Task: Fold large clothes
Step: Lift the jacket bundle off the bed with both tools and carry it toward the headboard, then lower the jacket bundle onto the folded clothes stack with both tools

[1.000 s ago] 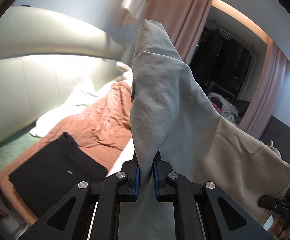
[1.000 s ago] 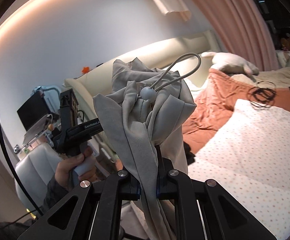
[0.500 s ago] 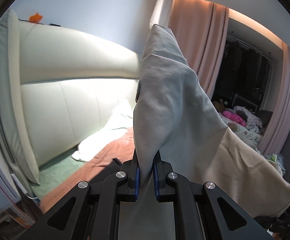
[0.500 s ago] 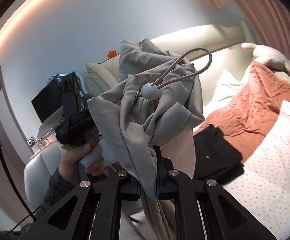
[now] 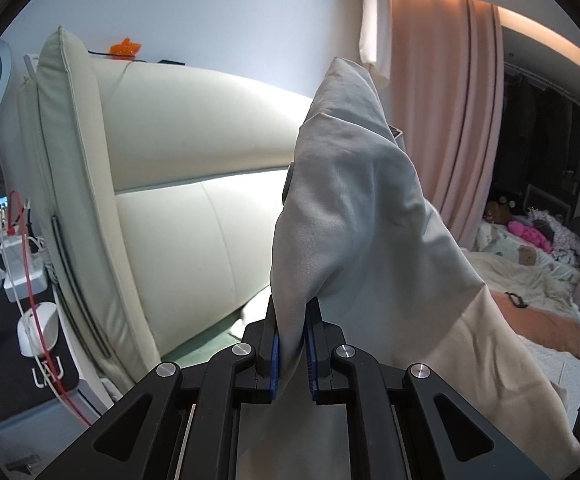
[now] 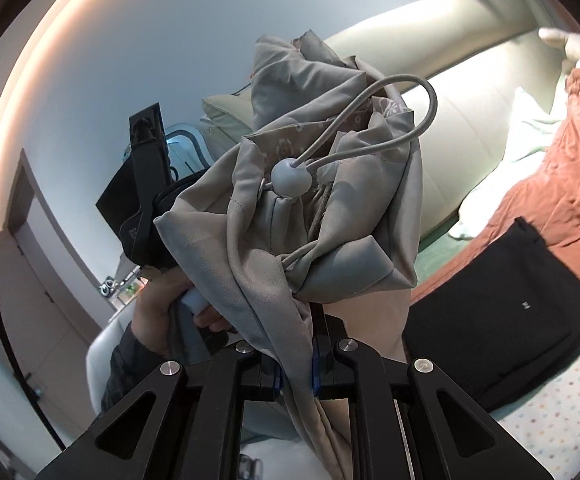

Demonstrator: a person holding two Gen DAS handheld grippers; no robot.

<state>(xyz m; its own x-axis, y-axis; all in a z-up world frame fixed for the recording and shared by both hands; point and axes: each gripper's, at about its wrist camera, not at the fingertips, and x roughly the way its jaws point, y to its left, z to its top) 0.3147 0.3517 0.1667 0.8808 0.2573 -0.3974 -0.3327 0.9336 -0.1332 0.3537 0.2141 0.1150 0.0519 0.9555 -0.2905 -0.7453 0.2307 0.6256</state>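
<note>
My left gripper (image 5: 292, 346) is shut on a fold of a large grey garment (image 5: 349, 216) that stands up above the jaws and drapes down to the right, where it turns beige. My right gripper (image 6: 294, 364) is shut on the same grey garment (image 6: 329, 240) at a bunched part with a drawstring loop and a round toggle (image 6: 291, 179). The garment hangs in the air above the bed. In the right wrist view the person's hand (image 6: 158, 312) holds the left gripper's handle to the left.
A cream padded headboard (image 5: 194, 208) stands close ahead of the left gripper. A folded black garment (image 6: 501, 304) lies on the bed beside a rust blanket (image 6: 561, 184) and a dotted sheet (image 6: 569, 420). Pink curtains (image 5: 441, 120) hang right. Cables and devices (image 5: 22, 248) sit left.
Both grippers swung left with the garment still held. The left view turned from the bed to the headboard; the black garment came into the right view. The grippers came closer together.
</note>
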